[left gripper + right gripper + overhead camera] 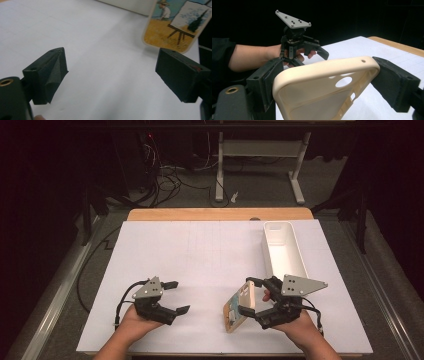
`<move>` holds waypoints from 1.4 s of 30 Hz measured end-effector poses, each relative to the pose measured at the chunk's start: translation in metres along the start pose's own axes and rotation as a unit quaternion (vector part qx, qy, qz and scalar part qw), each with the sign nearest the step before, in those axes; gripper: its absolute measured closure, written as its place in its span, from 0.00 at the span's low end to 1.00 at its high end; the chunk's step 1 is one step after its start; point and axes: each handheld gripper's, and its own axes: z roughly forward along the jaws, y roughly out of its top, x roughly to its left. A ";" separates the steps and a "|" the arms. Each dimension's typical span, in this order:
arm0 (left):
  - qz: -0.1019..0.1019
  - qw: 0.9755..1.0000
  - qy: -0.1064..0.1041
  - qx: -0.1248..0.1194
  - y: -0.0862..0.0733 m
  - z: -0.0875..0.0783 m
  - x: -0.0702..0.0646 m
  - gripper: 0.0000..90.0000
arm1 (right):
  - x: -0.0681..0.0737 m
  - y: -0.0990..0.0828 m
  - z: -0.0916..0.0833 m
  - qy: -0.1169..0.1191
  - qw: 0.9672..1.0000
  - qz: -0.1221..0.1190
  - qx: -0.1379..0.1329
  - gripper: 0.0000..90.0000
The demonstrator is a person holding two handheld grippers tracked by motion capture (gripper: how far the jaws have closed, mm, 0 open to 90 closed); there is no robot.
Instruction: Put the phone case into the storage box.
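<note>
Clamped across its width by the right gripper [254,296], a cream phone case [240,307] is held tilted, low above the white table [200,255]; the left gripper [176,296] is held wide open, empty, well apart.

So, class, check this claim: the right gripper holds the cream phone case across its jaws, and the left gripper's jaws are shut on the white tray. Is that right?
Not quite. The left gripper has open, empty jaws, apart from the white tray, as the high view shows. The right gripper does hold the phone case.
</note>
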 end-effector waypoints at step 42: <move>-0.055 0.995 0.076 -0.034 -0.015 -0.011 0.008 0.00 | -0.004 0.001 -0.022 -0.058 0.998 -0.012 -0.009 0.16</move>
